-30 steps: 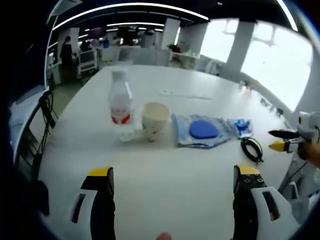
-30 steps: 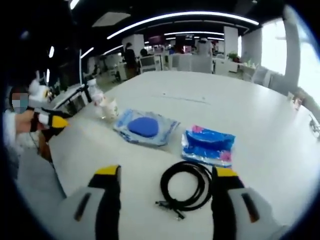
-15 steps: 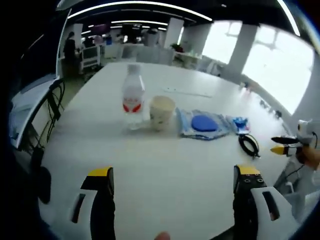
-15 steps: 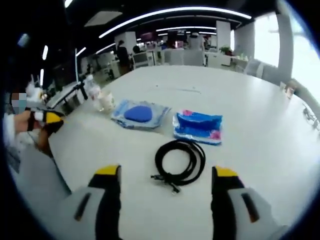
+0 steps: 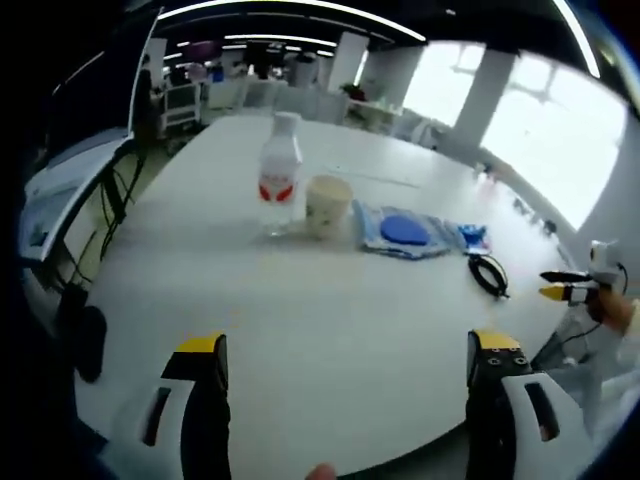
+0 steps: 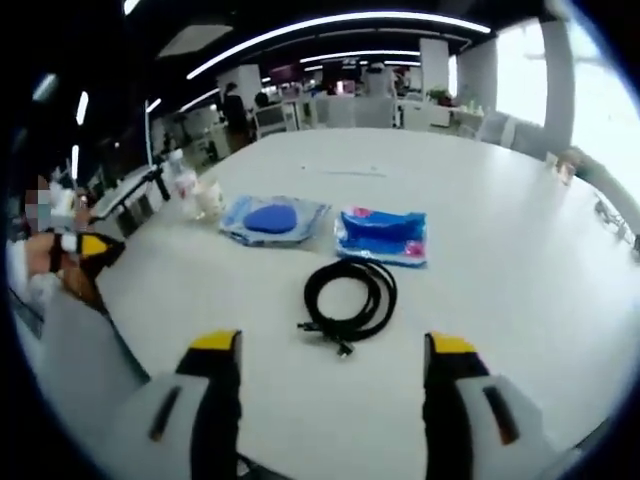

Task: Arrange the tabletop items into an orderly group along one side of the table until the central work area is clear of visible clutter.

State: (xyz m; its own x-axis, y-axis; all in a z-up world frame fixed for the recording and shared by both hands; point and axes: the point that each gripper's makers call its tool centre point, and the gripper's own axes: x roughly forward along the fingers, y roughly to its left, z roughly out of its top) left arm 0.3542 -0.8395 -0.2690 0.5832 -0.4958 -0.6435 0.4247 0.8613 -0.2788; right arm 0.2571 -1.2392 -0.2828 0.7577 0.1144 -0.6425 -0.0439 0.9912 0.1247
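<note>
Both claws pulled back, coiled black cable (image 6: 347, 302), glossy white table (image 6: 500, 220)

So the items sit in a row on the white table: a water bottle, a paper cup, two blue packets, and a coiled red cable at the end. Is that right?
Not quite: the coiled cable is black, not red, as the right gripper view shows. The rest holds: the water bottle, the paper cup and the two blue packets sit in a row on the white table, with the cable at the end.

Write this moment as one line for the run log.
left claw: open, empty | right claw: open, empty | row: bottle, cup, pouch, packet, cable | untouched
</note>
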